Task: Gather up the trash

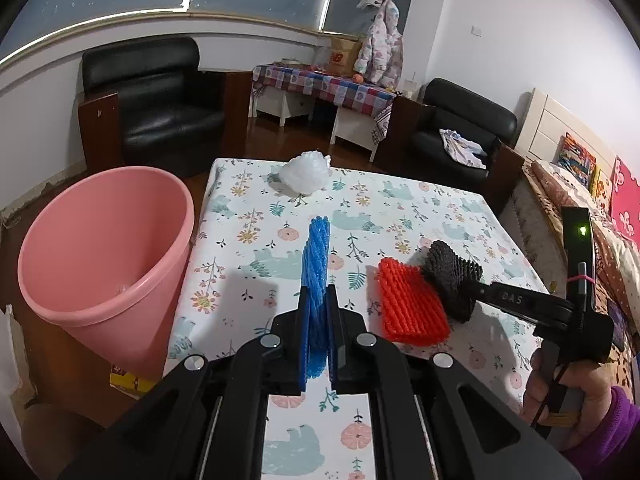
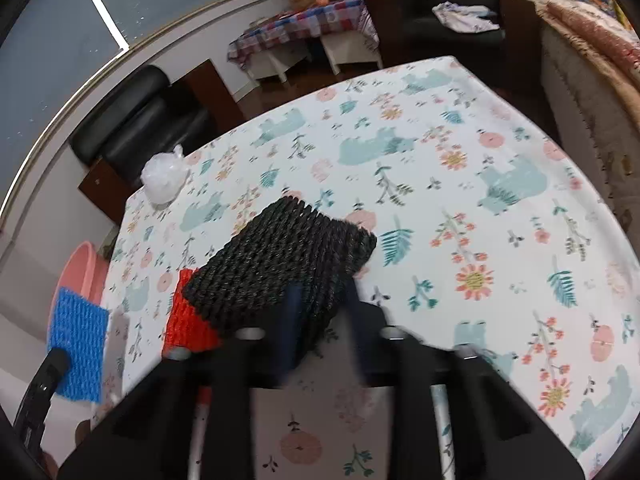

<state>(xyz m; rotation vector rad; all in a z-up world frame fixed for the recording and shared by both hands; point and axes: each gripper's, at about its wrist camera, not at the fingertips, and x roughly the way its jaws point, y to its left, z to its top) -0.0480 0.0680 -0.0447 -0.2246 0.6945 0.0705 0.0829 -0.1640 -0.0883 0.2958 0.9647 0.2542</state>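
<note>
Left gripper (image 1: 318, 316) clamped on blue foam net (image 1: 316, 264), right gripper (image 2: 320, 308) gripping black net (image 2: 280, 264) over the table (image 1: 400, 208); red net (image 1: 408, 304) and far white bag (image 1: 306, 172) remain; left pink bin (image 1: 100, 248) looks nearly empty.

Left wrist camera looks down over table (image 1: 400, 208) toward far wall, close. Right wrist camera looks down closer, tilted. Both show table, pink bin (image 1: 104, 256), black chairs (image 1: 160, 100).

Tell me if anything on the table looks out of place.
Nothing looks spilled or damaged. A red foam net lies flat on the tablecloth, and a crumpled clear plastic bag sits near its far edge.
</note>
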